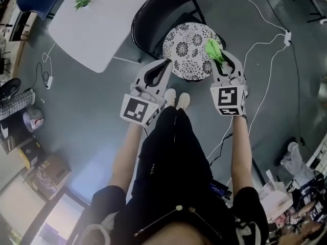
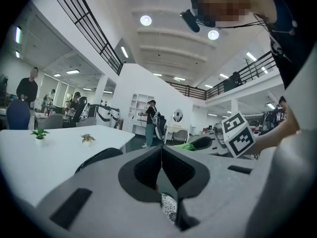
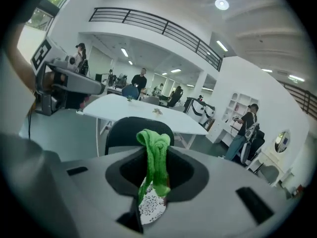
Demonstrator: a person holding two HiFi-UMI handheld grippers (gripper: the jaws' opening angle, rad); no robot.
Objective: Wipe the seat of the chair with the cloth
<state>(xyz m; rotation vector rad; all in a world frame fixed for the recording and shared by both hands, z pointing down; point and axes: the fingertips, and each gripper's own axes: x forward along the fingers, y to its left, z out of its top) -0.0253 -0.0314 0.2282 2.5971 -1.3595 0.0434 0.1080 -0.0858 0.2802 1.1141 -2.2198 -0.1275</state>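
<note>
The chair (image 1: 153,14) has a black backrest and a round seat (image 1: 185,51) covered in a black-and-white flower pattern. The person stands in front of the chair with both shoes (image 1: 177,99) just short of the seat's near edge.

The right gripper (image 1: 223,60) is above the seat's right edge. Its jaws are closed on a green cloth (image 1: 213,49). The cloth is bunched into a twisted strip that sticks out past the jaw tips and lies over the right side of the seat. I cannot tell whether it touches the seat. In the right gripper view the cloth (image 3: 156,157) stands up between the jaws of the right gripper (image 3: 157,152). Its loose end hangs down over the patterned seat (image 3: 148,208) below, with the chair's backrest (image 3: 130,132) beyond.

The left gripper (image 1: 164,65) is at the seat's left edge. In the left gripper view its jaws (image 2: 162,155) are pressed together with nothing between them, and a sliver of the patterned seat (image 2: 169,208) shows underneath.

A white table (image 1: 97,29) stands to the left of the chair, close to the backrest, with a small green plant (image 1: 82,0) on it. A white cable (image 1: 255,47) runs across the floor to the right of the chair.
</note>
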